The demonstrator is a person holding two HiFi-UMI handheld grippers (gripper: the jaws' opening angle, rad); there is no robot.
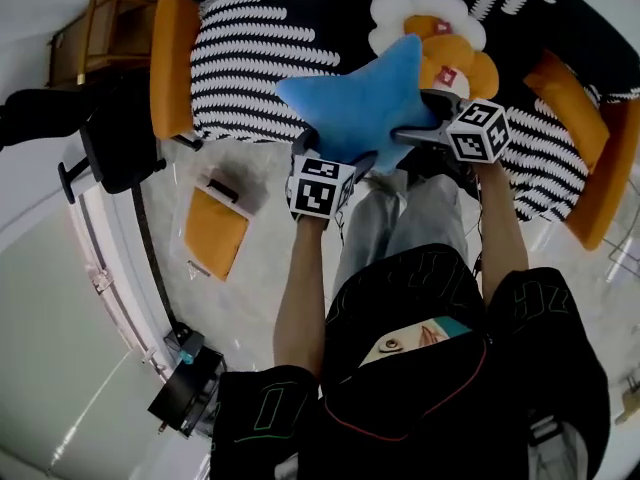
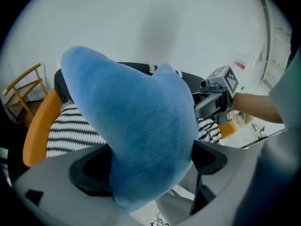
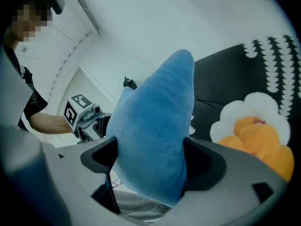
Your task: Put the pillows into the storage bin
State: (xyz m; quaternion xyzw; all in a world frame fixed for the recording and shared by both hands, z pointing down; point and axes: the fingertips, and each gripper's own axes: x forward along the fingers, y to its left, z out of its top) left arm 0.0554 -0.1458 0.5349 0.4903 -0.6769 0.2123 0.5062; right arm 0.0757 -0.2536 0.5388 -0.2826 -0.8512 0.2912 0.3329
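Holding the blue pillow (image 1: 365,98) in the air takes both tools. The left gripper (image 1: 335,153) is clamped on its lower lobe at about 6 o'clock, and the right gripper (image 1: 420,116) is clenched on the lobe at about 3 o'clock. Each gripper view shows plush filling the gap between the jaws, squeezed in from both sides.

The pillow hangs at 12 o'clock from the person, above the front edge of the striped sofa (image 1: 250,58) and just in front of the flower pillow (image 1: 440,38) lying on the seat. It is star-shaped, with its broad face turned up toward the head camera. One arm points to 9 o'clock and another to about 1 o'clock, and its widest spread seems to run from 9 to 3.

The carry will likely go best with both grips equally firm and the two hands moving together, so the soft lobes neither stretch nor slip. A flat container (image 1: 215,230) with something orange inside lies on the floor at 9 o'clock. It may be the bin, but that cannot be told.
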